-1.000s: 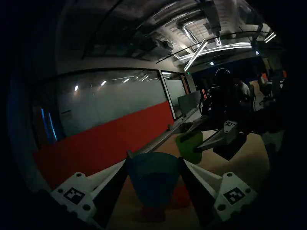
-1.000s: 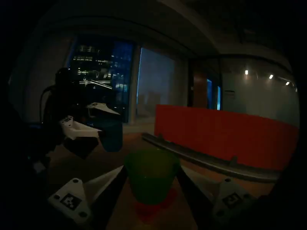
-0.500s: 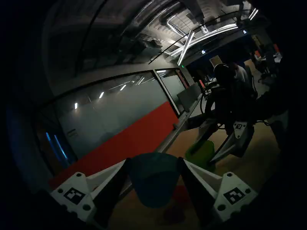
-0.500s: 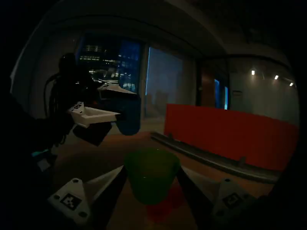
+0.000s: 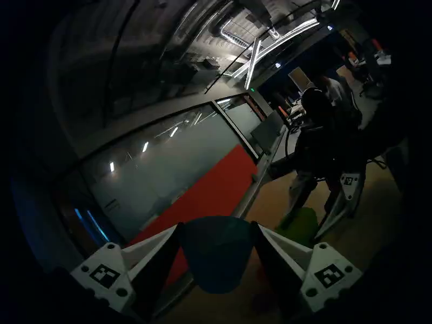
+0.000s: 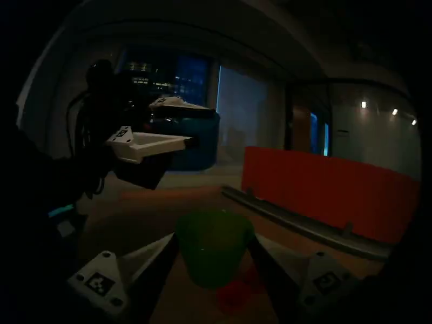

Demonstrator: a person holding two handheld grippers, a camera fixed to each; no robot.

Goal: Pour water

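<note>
Pretty dark room. The biggest thing is the red wall panel [image 6: 335, 189] running along the far side, with a glass wall [image 5: 162, 162] above it and light strips [image 5: 254, 59] on the ceiling. Below that is a brown table [image 6: 140, 216].

The left gripper [image 5: 216, 231] has both fingers pressed against the sides of a blue cup [image 5: 217, 259], so it's closed about a cup's width. The right gripper [image 6: 214, 237] grips a green cup [image 6: 213, 254] the same way, upright and just over the table.

From the right gripper view, the blue cup sits up and to the left of the green one, apart from it. It looks tipped, but it's too dark to say how far. A small red spot [image 6: 232, 294] is on the table near the green cup.
</note>
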